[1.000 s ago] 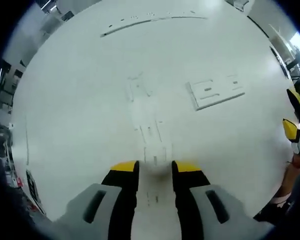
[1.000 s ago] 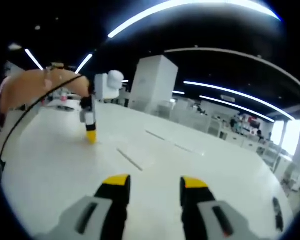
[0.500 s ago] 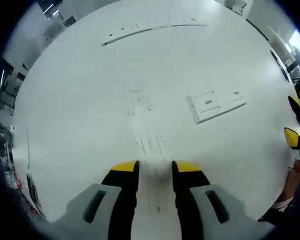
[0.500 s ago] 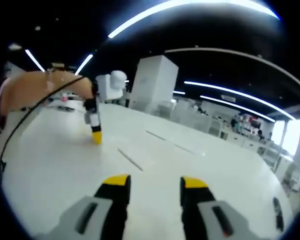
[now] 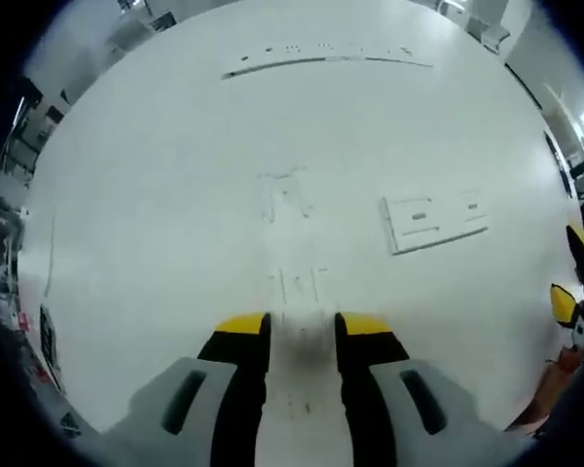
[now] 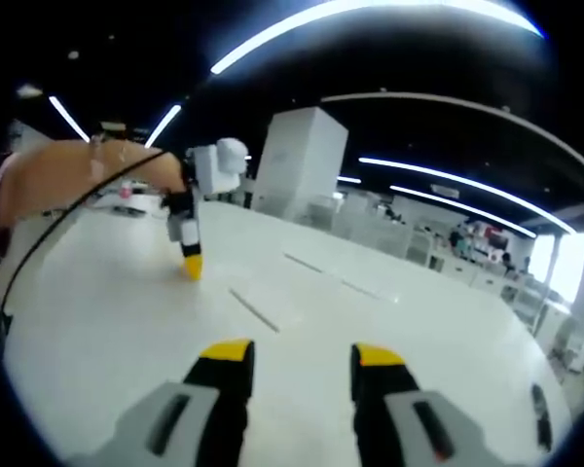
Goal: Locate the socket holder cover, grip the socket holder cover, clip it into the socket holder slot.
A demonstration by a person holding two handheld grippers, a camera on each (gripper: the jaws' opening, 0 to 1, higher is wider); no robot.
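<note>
My left gripper (image 5: 303, 327) points down at the white table (image 5: 156, 224); its jaws stand close together on a small white piece (image 5: 302, 339), apparently the socket holder cover. Faint white parts (image 5: 300, 282) lie just ahead of the tips, and another white part (image 5: 286, 195) lies farther on. A flat white socket plate (image 5: 434, 221) with cut-outs rests to the right. My right gripper (image 6: 300, 356) hovers open above the table with nothing between its fingers. The left gripper (image 6: 192, 265) also appears in the right gripper view, tip down near the table, held by a person's arm (image 6: 78, 170).
A long thin strip (image 5: 326, 60) lies near the table's far side. The right gripper (image 5: 570, 272) comes in at the right edge of the left gripper view. White cabinets (image 6: 300, 161) and other benches stand beyond the table.
The left gripper has drifted a little to the right in the right gripper view, staying low over the table. Its jaws keep the same gap. The right gripper has held still.
</note>
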